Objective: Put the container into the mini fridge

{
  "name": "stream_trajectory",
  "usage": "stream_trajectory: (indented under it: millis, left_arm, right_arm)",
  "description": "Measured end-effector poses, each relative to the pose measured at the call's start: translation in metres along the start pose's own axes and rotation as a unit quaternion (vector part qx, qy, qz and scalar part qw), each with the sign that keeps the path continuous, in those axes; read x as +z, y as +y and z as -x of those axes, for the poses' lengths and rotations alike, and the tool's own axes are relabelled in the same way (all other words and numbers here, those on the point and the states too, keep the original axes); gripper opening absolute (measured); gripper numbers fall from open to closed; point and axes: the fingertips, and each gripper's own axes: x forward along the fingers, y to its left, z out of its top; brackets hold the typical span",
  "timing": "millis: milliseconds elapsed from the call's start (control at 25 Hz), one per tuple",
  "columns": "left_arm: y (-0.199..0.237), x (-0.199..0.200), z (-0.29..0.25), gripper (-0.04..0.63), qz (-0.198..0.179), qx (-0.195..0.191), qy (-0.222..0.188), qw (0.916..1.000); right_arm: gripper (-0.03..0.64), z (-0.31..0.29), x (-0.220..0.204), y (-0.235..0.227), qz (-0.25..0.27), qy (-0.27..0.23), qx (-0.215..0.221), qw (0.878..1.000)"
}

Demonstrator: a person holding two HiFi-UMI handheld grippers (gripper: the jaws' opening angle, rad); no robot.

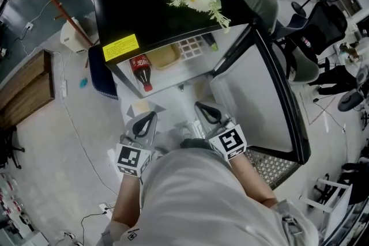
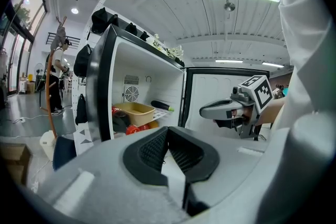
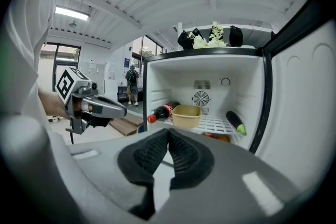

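Left gripper [image 2: 168, 132] and right gripper [image 3: 168, 132] clenched empty, yellow container [image 3: 188, 115] on mini fridge [image 1: 132, 3] shelf, possibly eggplant [image 3: 235, 122] alongside.

The mini fridge [image 3: 168, 84] door [image 3: 302, 113] stands open; the shelf [image 3: 218, 124] is bare between yellow container [image 3: 186, 115] and eggplant [image 3: 235, 122], bottle [image 3: 161, 112] at left.

right claw [image 3: 168, 135]: jaws together, nothing between | left claw [image 3: 119, 111]: at left, outside mini fridge [image 3: 210, 77] (door open) | shelf [image 3: 215, 124]: cola bottle [image 3: 163, 112] lying at left edge, yellow container [image 3: 186, 115] beside it, dark green-tipped vegetable [image 3: 235, 122] at right edge
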Motion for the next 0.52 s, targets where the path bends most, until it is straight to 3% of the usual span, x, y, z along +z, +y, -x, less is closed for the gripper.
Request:
stream_trajectory:
  millis: [520]
  left_arm:
    - [-0.0019, -0.0044, 0.0005, 0.009, 0.001, 0.010, 0.007, 0.9999]
  right_arm:
    - [0.005, -0.0017, -0.0082, -0.0023, 0.002, 0.007, 0.003, 1.000]
